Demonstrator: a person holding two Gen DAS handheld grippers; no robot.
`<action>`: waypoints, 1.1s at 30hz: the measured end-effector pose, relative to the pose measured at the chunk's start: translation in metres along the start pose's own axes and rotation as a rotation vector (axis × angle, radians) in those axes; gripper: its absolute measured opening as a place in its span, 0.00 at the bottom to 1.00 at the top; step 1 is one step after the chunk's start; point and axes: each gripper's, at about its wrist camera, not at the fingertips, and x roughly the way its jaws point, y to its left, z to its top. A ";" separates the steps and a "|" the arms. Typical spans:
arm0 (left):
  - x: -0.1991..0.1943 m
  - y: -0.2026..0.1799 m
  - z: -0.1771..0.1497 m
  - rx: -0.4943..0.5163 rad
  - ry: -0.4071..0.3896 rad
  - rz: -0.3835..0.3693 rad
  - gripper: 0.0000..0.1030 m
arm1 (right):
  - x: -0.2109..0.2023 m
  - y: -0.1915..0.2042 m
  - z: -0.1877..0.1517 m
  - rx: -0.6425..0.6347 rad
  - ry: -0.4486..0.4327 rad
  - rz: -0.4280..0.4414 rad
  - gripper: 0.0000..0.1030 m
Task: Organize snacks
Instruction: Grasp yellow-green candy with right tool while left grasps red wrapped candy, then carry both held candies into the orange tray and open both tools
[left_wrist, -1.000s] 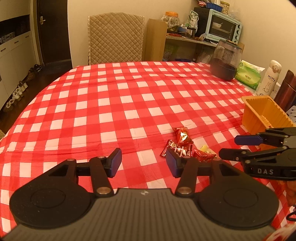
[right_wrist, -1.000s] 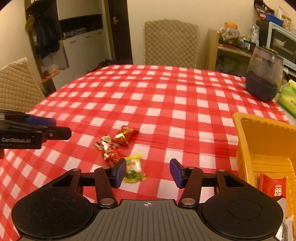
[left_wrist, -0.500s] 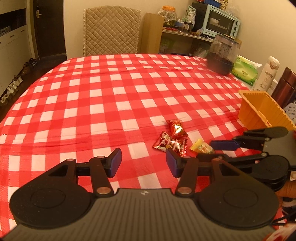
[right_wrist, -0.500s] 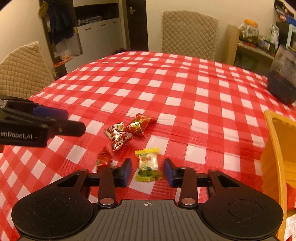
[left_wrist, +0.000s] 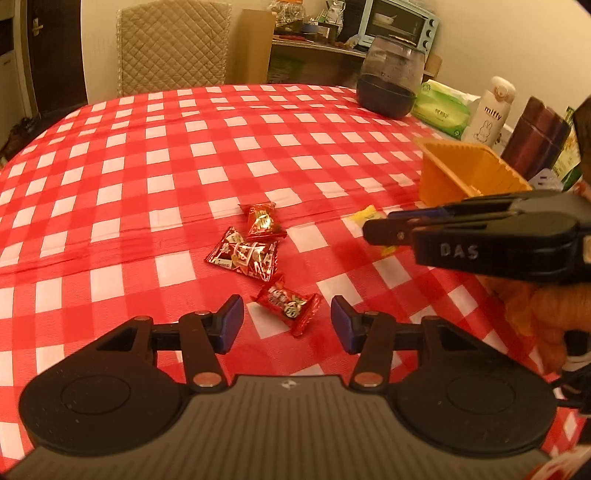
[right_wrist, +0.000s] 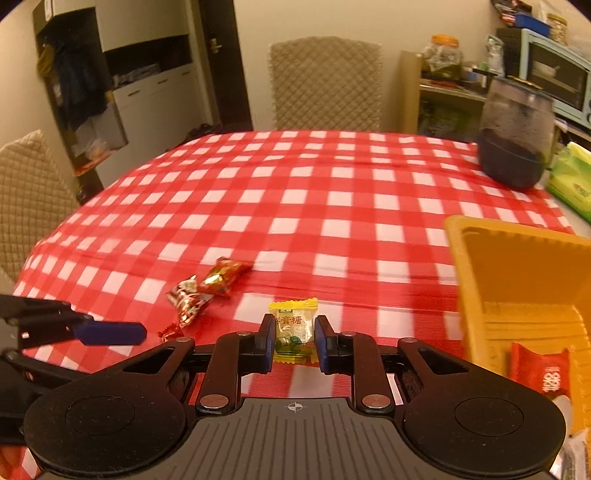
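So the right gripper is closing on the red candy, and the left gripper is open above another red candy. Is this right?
Not quite. In the right wrist view the right gripper is closing on the yellow candy, not a red one. The left gripper is open above a red candy, as you say.

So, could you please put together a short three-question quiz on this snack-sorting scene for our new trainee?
1. True or false: the right gripper has its fingers closed on the yellow candy.
2. Multiple choice: the candy between the open fingers of the left gripper is wrapped in A) red, B) green, C) blue.
3. Fill in: the orange basket already holds a ____ packet.

Key: 1 true. 2 A, the red candy. 3 red.
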 end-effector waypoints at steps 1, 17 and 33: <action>0.003 -0.001 0.000 0.000 -0.002 0.006 0.47 | -0.002 -0.001 0.000 0.000 0.000 -0.001 0.22; 0.013 -0.007 0.000 -0.013 -0.023 0.032 0.18 | -0.008 -0.001 0.000 0.006 -0.016 0.005 0.22; -0.015 -0.022 0.019 -0.023 -0.082 -0.001 0.16 | -0.049 0.003 0.006 0.002 -0.115 -0.056 0.22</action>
